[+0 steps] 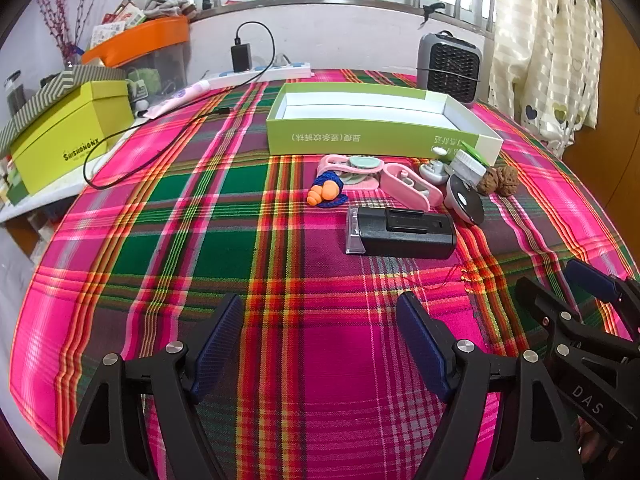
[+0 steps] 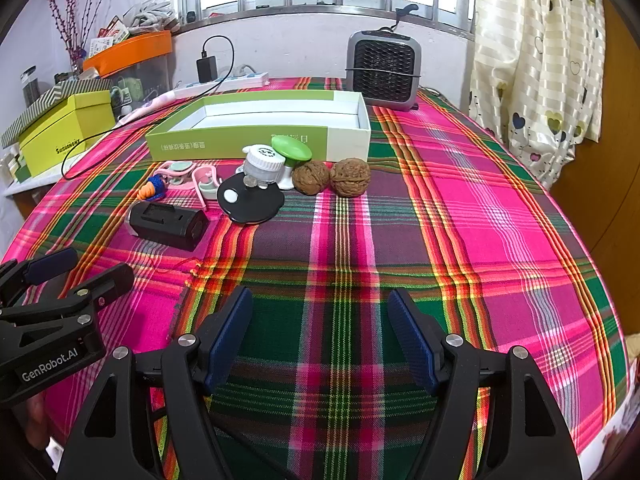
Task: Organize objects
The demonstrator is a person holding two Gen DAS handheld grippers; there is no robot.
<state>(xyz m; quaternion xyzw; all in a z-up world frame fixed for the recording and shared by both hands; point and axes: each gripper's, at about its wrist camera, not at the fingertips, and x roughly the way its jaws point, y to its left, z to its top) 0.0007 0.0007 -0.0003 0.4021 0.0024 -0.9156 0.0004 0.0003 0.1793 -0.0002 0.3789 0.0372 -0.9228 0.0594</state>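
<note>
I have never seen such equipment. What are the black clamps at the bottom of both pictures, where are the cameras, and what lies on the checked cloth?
The clamps are two hand-held grippers, and a person carries one in each hand. Each picture comes from a camera on one gripper, looking along its fingers. The left gripper and the right gripper are both open and hold nothing. On the tablecloth stand an open green box, empty inside, and in front of it small things: two walnuts, a black case, a black disc, pink clips.
</note>
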